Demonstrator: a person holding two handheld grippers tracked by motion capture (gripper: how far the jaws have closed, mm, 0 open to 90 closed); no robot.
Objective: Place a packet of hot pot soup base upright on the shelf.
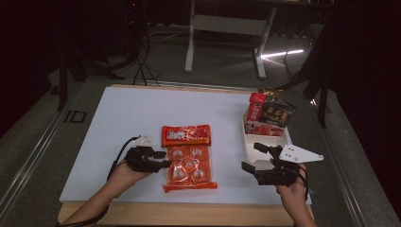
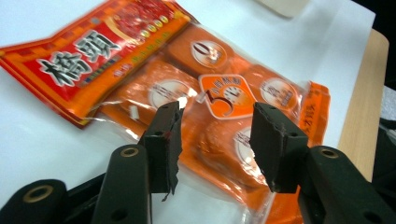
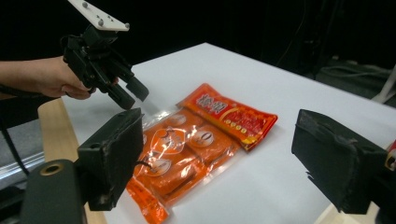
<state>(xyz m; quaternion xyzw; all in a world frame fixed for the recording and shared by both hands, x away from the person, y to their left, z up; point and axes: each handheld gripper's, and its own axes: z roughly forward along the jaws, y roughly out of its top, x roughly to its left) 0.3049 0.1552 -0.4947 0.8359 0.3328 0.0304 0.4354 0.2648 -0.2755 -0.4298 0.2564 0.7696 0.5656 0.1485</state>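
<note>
— On the white table [image 1: 132,113], what is seen near the front edge?

— An orange snack packet [image 1: 188,158] is laid flat there, its red printed end turned away from the person. Round-labelled pieces can be seen through the clear part of it.

— And the left hand-held gripper [image 1: 164,159]?

— It is held just beside the packet's left edge. Its jaws are parted — nothing is pinched between them, and from the left hand-held gripper's own camera the packet is seen lying past the black fingertips [image 2: 164,135], untouched.

— How is the right hand-held gripper [image 1: 253,158] placed?

— It is kept well apart from the packet, at the near end of a white tray [image 1: 248,142] on the table's right side. Its jaws are spread wide with nothing between them. Red and dark boxes [image 1: 267,113] are stacked at the tray's far end — whether the tray is touched by the gripper cannot be told.
</note>
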